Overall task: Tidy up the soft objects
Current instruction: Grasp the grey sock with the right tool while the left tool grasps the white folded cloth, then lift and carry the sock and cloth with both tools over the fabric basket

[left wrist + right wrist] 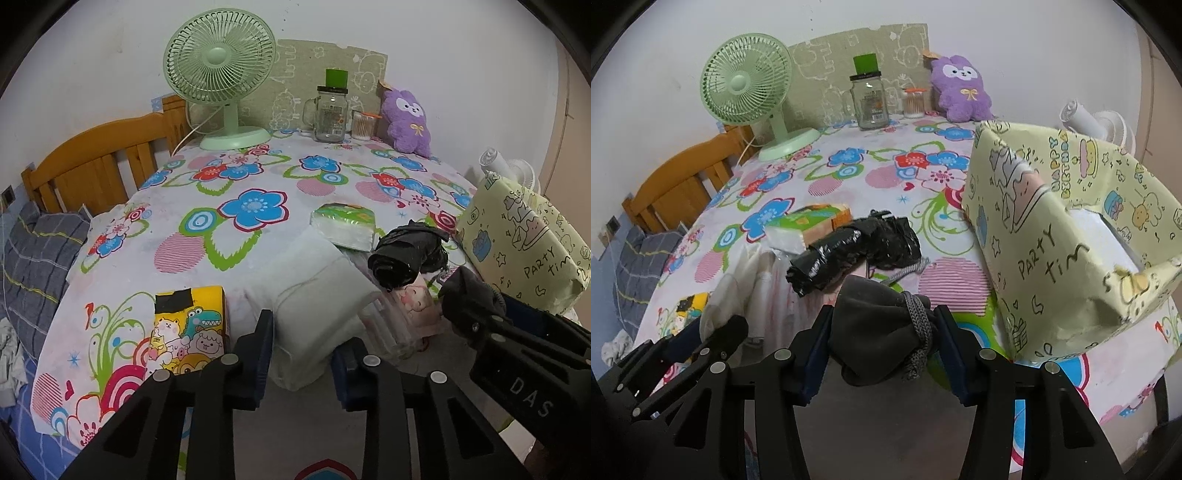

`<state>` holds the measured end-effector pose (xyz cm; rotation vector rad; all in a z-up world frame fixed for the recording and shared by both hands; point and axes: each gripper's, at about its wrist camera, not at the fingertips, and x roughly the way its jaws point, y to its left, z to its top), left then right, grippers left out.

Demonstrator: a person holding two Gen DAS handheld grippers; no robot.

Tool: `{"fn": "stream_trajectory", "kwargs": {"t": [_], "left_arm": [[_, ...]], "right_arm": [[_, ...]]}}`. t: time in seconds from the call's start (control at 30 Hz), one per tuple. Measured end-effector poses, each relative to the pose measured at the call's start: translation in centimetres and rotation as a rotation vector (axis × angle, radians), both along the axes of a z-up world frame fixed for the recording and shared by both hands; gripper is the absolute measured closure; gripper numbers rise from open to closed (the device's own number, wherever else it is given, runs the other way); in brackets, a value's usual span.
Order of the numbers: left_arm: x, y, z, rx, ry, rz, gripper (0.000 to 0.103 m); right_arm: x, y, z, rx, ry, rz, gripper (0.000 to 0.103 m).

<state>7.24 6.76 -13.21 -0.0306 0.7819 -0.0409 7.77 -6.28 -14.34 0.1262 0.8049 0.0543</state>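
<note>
My left gripper [301, 354] has its jaws around the near end of a white soft pack [317, 306] lying on the floral tablecloth; the fingers touch its sides. My right gripper [882, 343] is shut on a dark grey drawstring pouch [879, 332] with a grey cord, held just above the table; it also shows in the left wrist view [469, 295]. A black crumpled bag roll [857, 247] lies just beyond it. A green tissue pack [343, 225] lies mid-table. A yellow cartoon tissue pack [192, 328] lies left of my left gripper. A purple plush toy [406, 118] sits at the back.
A yellow gift-wrapped box [1063, 240], open on top, stands at the right. A green fan [221, 74], a glass jar mug [330, 114] and a cotton-swab jar [362, 125] stand along the back. A wooden bed frame [96, 166] is at left.
</note>
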Motion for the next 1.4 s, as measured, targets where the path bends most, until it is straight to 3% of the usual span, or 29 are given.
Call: {"fn": "stream_trajectory", "kwargs": {"t": [0.27,1.4], "left_arm": [[-0.2,-0.3,1.3,-0.004,-0.024,0.006,0.083],[-0.3,-5.2,9.2,-0.002,-0.123,-0.017,0.084]], "right_arm": [[-0.2,0.1,1.4,0.017,-0.024,0.021,0.047],[-0.6,-3.6,9.5,0.026,-0.149,0.070,0.047]]}}
